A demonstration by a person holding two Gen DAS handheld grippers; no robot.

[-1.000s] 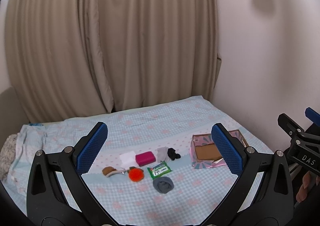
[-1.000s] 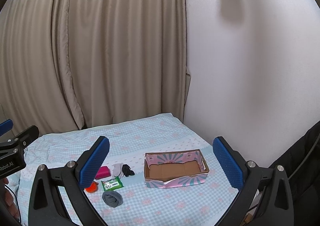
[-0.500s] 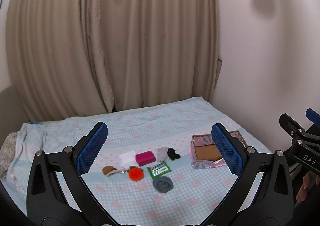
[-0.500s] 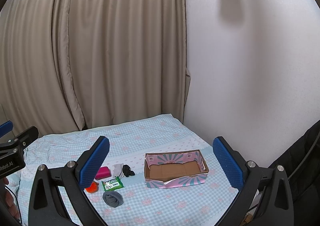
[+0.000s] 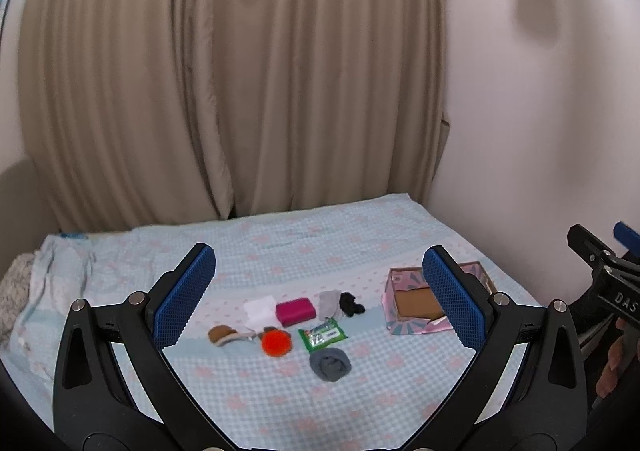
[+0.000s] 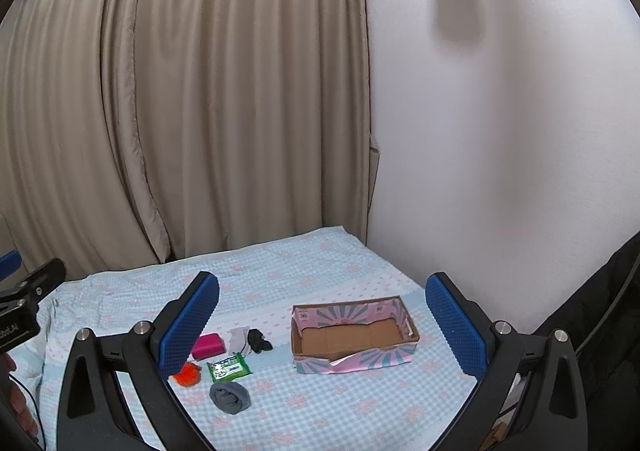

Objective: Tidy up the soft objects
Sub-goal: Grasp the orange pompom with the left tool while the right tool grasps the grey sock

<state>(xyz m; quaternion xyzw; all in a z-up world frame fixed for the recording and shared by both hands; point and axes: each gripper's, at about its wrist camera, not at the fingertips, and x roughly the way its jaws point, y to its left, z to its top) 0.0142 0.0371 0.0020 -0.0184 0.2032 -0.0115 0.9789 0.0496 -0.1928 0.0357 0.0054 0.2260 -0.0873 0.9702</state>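
Small soft items lie in a cluster on the bed: a rolled grey sock (image 5: 330,364) (image 6: 230,397), a green wipes pack (image 5: 323,335) (image 6: 229,367), an orange pompom (image 5: 275,342) (image 6: 188,374), a magenta pouch (image 5: 295,311) (image 6: 208,346), a white cloth (image 5: 258,309), a brown piece (image 5: 221,334), a light grey sock (image 5: 329,302) (image 6: 239,337) and a black sock (image 5: 351,304) (image 6: 258,340). To their right stands an open pink-and-teal cardboard box (image 5: 414,327) (image 6: 372,359), with nothing inside. My left gripper (image 5: 320,297) and right gripper (image 6: 322,325) hover well above the bed, both open and holding nothing.
A pale blue checked sheet (image 5: 280,251) covers the bed. Beige curtains (image 5: 224,91) hang behind it and a white wall (image 6: 500,131) runs along its right side. Bunched bedding (image 5: 24,291) lies at the left edge. A dark garment (image 6: 600,311) hangs at the right.
Both views have shifted slightly; the items and box sit a little higher in frame. Nothing on the bed has moved and both grippers stay open.
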